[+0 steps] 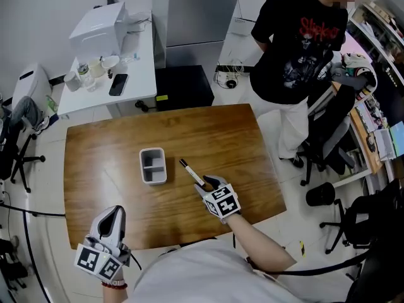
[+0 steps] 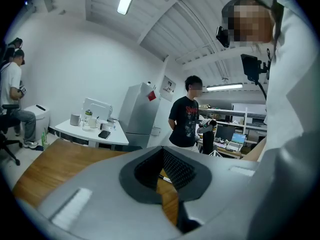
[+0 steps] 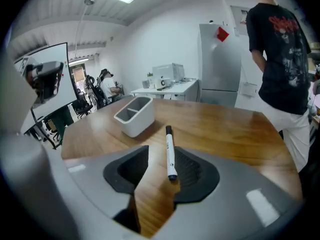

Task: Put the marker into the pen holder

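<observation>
The right gripper (image 3: 161, 151) sits low over a brown wooden table (image 1: 233, 144), jaws spread, with the white, black-capped marker (image 3: 170, 151) lying flat on the wood between them, close by the right-hand pad and gripped by neither. Well to its left, the left gripper (image 2: 162, 154) hangs above the table's near corner, jaws pressed together on nothing. The white two-compartment pen holder (image 3: 135, 123) stands just ahead of the right gripper's tips; beyond it are a white side table (image 1: 136, 84) with cups and a person in a black T-shirt (image 1: 293, 49).
</observation>
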Demonstrator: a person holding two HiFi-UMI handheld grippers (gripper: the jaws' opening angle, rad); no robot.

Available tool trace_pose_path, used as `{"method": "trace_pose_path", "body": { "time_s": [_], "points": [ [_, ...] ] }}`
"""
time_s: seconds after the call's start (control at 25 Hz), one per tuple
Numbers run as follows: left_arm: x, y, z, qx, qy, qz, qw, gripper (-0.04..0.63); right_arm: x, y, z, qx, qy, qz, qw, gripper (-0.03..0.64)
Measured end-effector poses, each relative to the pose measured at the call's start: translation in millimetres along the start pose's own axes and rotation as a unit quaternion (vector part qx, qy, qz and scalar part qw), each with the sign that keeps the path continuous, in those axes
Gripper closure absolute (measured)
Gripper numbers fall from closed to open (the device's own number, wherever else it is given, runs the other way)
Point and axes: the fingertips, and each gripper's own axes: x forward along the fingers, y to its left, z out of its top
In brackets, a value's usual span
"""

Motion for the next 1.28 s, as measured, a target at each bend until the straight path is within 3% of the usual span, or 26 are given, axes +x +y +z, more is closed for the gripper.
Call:
{"method": "trace_pose_path", "body": {
  "time_s": [0.28,0.36,0.8,1.28],
  "points": [
    [1,12,1,-0.002,-0.004,0.023,0.9997,0.602,37,-22,-24,-0.029,0.062,-0.021,0.997,0.472],
    [-1,13,-1,-0.005,-0.002,0.029,0.9996,0.601,42,-24,-32,-0.032,0.074,-0.017,0.997,0.51],
    [-1,9,0,-0.01,-0.004,0.037,0.9992,0.602,40,-10,-31,-0.054,0.095,0.012,0.994,0.549],
    [-10,14,2,-0.014,-0.014,0.047,0.9987,0.601,-6,4,41,-0.059,-0.024,0.026,0.998,0.551]
  ]
}}
